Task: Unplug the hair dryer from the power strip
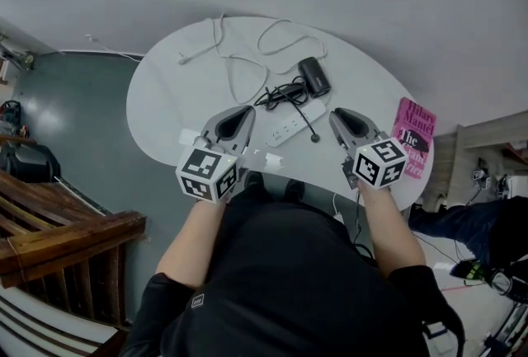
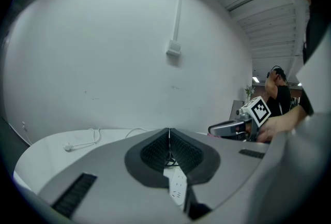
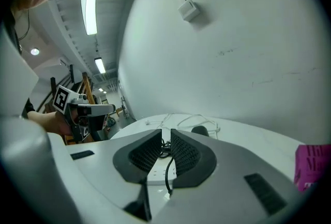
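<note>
A: What can be read in the head view?

B: On the pink book [image 1: 412, 137], at the right edge of the white surface [image 1: 165, 100], "Hilary" and "The" can be made out; the rest is too small. No print is legible on the power strip [image 1: 294, 124], which lies near the middle of the surface, between the left gripper [image 1: 247, 111] and the right gripper [image 1: 337, 115]. The hair dryer [image 1: 313, 75] is seen just beyond the strip. Its black cord [image 1: 285, 91] is bunched between the two, with one run laid across the strip. Whether a plug sits in a socket cannot be told. A white cable [image 1: 239, 71] is looped farther back.

A: And in the left gripper view?

B: The fingers [image 2: 155, 150] are clenched together, with nothing between them. The power strip [image 2: 177, 187] is seen below them, without readable print. The right gripper [image 2: 227, 127] and its marker cube [image 2: 258, 109] are held at the right. The white cable [image 2: 83, 143] lies at the left, a white box [image 2: 173, 48] is fixed to the wall, and a person [image 2: 279, 94] is seen far back.

A: And in the right gripper view?

B: The fingers [image 3: 186, 153] are set slightly apart and nothing is grasped. Through the gap, the power strip [image 3: 160, 168] and the black cord [image 3: 167, 176] are seen on the surface below. The hair dryer [image 3: 199, 131] lies beyond the fingertips. The pink book [image 3: 313, 166] is at the right edge, its lettering blurred, and the left gripper [image 3: 98, 109] is at the left.
</note>
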